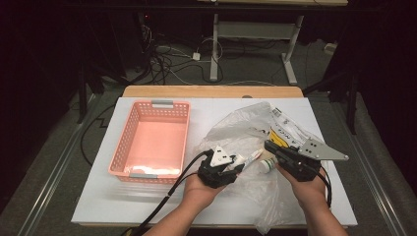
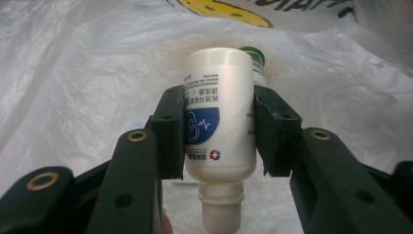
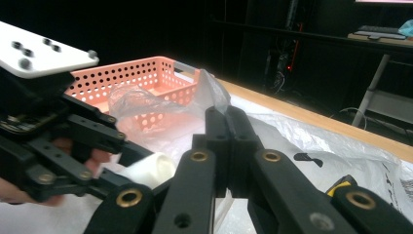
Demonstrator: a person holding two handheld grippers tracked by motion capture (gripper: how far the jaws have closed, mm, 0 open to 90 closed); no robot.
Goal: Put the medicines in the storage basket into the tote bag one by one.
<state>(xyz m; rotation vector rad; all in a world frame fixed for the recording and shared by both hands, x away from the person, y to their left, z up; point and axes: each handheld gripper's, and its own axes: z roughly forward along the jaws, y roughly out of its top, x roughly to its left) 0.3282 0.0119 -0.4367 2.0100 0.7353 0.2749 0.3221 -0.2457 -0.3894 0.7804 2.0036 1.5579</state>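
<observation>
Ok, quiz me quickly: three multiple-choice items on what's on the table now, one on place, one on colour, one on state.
1. Where does the pink basket sit relative to the plastic bag?
A. On the left gripper's side of it
B. On top of it
C. On the right gripper's side of it

2. What colour is the body of the bottle between the left gripper's jaws?
A. Brown
B. White
C. Blue

3. How do the right gripper's jaws stand?
A. Wide open
B. Shut on the basket's rim
C. Shut on the plastic bag

Key: 1 A, the high view shows the basket at the left, beside the bag. 2 B, the left gripper view shows a white bottle with a blue mark on its label. 3 C, the right gripper view shows the jaws pressed together with clear film pinched at their tips.
</observation>
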